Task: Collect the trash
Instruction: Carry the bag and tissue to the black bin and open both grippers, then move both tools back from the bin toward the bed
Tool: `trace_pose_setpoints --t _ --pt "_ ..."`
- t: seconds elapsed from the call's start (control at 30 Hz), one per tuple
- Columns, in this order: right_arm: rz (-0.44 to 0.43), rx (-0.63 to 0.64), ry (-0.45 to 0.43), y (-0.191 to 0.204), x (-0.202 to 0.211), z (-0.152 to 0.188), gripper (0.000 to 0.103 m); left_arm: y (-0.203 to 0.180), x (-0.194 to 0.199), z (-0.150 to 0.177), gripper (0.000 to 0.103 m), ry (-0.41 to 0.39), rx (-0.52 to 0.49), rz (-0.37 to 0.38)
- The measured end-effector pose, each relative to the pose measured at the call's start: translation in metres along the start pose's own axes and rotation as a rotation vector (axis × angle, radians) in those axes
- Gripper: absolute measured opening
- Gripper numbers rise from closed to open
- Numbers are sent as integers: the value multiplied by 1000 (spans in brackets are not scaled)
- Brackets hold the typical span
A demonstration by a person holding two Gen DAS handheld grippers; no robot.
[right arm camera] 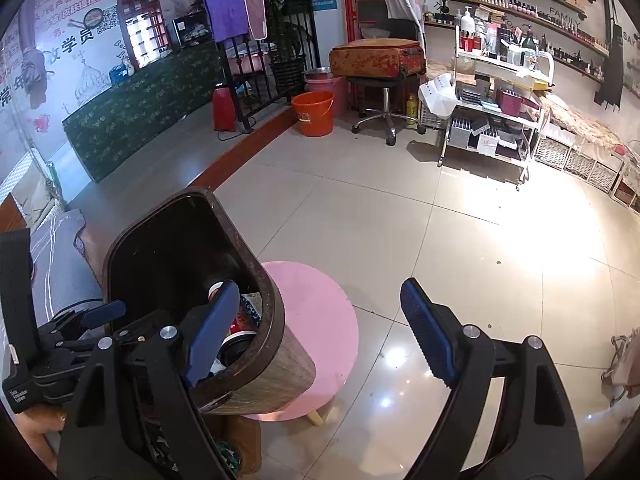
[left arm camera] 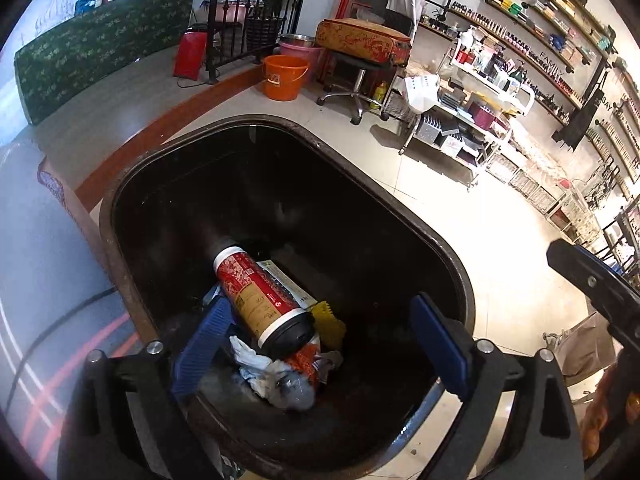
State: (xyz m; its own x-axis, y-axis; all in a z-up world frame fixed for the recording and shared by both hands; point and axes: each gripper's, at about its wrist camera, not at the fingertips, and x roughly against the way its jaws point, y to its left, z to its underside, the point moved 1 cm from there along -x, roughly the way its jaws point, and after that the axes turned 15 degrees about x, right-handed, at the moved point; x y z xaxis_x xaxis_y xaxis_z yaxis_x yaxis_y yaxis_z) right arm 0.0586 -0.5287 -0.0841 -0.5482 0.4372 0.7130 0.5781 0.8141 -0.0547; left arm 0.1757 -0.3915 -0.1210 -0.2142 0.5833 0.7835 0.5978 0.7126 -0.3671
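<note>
Looking down the left wrist view, I see the left gripper (left arm camera: pixel 316 344) poised over the open mouth of the dark bin (left arm camera: pixel 448 256), its blue fingers spread wide with nothing pinched between them. The red-labelled bottle (left arm camera: pixel 260 296) lies inside on the heap, just beyond the fingertips, its long axis running from about 10 o'clock (pale end) to 4 o'clock (dark cap end). Beneath it sit crumpled wrappers (left arm camera: pixel 276 376) and a yellow scrap (left arm camera: pixel 328 320). The bottle's label carries small print and a code square, too fine for me to read.

In the right wrist view, the right gripper (right arm camera: pixel 320 328) is likewise spread and empty, over the tiled floor (right arm camera: pixel 480 240) and the pink stool (right arm camera: pixel 316 320); the bin stands at its 9 o'clock, so I judge the left hand nearer to the trash. Legible writing: "TELEPHONE" on the red booth (right arm camera: pixel 140 24) and "FAMILY" on the shelf wall (right arm camera: pixel 564 12).
</note>
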Motion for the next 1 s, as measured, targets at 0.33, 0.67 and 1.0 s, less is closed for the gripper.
trace_pose_setpoints --t 0.33,0.67,1.0 --pt "-41 21 26 14 -7 -5 85 3 46 8 94 -88 -4 19" --pt "-170 149 28 85 -6 -15 86 56 110 33 96 -188 95 -13" --pt "-438 397 34 208 3 -29 86 129 171 51 97 -272 191 -207"
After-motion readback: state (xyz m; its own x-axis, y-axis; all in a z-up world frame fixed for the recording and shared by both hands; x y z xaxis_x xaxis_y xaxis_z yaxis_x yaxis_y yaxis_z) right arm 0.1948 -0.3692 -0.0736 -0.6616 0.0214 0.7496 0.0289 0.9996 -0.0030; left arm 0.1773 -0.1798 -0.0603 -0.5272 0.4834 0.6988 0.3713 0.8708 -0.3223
